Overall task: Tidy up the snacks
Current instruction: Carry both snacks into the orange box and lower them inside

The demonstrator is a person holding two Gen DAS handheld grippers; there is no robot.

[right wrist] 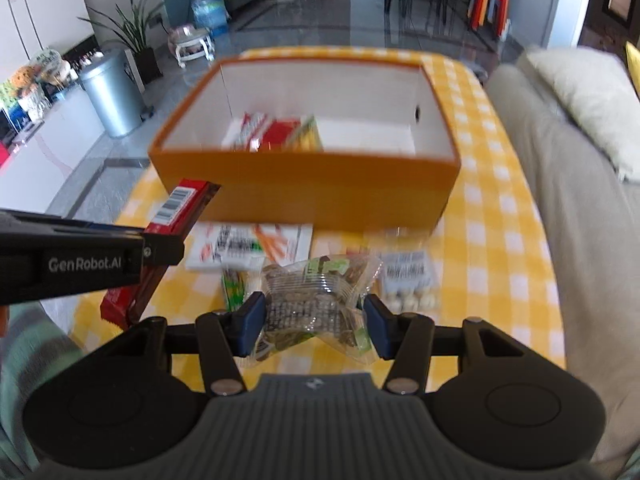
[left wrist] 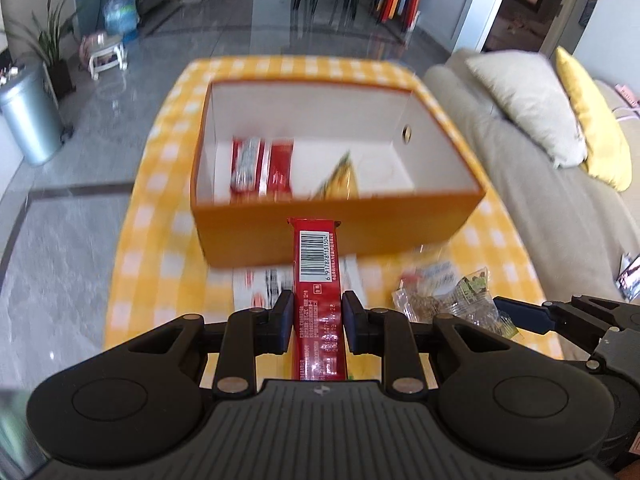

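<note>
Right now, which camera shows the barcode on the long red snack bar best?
The left wrist view: the long red snack bar faces it squarely, barcode sharp. The right wrist view shows it sideways, barcode slanted, partly hidden.

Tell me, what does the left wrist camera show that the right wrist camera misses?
Only the left wrist view shows the barcode face of the red snack bar head-on and the yellow cushion on the sofa. Only the right wrist view shows the pack of white round candies and the clear seed packet between its own fingers. Both show the orange box with snacks inside on the yellow checked tablecloth.
</note>
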